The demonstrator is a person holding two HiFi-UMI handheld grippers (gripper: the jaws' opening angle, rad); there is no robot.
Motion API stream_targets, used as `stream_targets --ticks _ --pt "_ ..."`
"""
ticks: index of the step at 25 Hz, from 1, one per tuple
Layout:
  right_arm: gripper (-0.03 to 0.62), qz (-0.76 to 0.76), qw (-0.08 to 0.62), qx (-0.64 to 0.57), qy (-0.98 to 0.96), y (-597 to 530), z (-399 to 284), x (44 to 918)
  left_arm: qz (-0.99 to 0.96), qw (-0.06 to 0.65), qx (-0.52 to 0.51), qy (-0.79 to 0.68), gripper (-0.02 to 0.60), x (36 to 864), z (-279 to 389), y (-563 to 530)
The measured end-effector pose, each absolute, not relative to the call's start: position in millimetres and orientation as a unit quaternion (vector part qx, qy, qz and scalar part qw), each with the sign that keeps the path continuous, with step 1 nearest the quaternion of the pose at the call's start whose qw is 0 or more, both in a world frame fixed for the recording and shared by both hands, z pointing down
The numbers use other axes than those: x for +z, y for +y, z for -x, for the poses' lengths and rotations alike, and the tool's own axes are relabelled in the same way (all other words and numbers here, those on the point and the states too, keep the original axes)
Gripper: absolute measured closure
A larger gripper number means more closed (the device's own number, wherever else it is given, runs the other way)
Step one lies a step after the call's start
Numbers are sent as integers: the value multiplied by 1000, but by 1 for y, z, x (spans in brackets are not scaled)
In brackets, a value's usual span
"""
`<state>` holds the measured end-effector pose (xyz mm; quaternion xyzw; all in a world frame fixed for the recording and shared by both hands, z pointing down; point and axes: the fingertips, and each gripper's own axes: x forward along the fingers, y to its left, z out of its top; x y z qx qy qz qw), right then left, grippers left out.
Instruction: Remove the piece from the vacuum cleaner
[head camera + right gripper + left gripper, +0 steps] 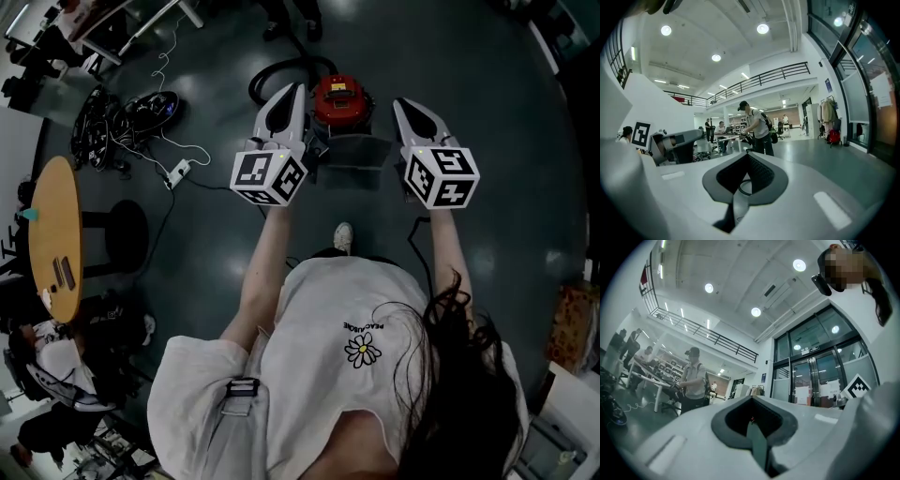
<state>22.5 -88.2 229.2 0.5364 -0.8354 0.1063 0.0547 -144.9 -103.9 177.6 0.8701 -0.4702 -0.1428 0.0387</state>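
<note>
A red canister vacuum cleaner [339, 98] stands on the dark floor ahead of me, its black hose [281, 67] looping to the left. A dark grey box-shaped part [354, 150] sits against its near side, between my two grippers in the head view. My left gripper [292, 88] points forward just left of the vacuum. My right gripper [401, 101] points forward just to its right. Both are held up above the floor and touch nothing. In the left gripper view the gripper [752, 401] is shut and empty, and so is the gripper [747, 155] in the right gripper view.
A round wooden table [54, 234] and a black stool [127, 236] stand at the left. A power strip [178, 171] with white cords and a heap of cables [112, 117] lie on the floor at the far left. People work at desks in the background.
</note>
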Motion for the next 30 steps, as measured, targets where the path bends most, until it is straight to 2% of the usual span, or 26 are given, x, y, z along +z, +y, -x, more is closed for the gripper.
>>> stream_targets --ticks 9,30 --pt "569 -549 70 145 -820 -135 -21 259 -878 42 -109 -464 580 202 144 -156" --pt "569 -502 62 152 -849 -293 -87 275 -865 54 -52 -496 580 229 62 -303"
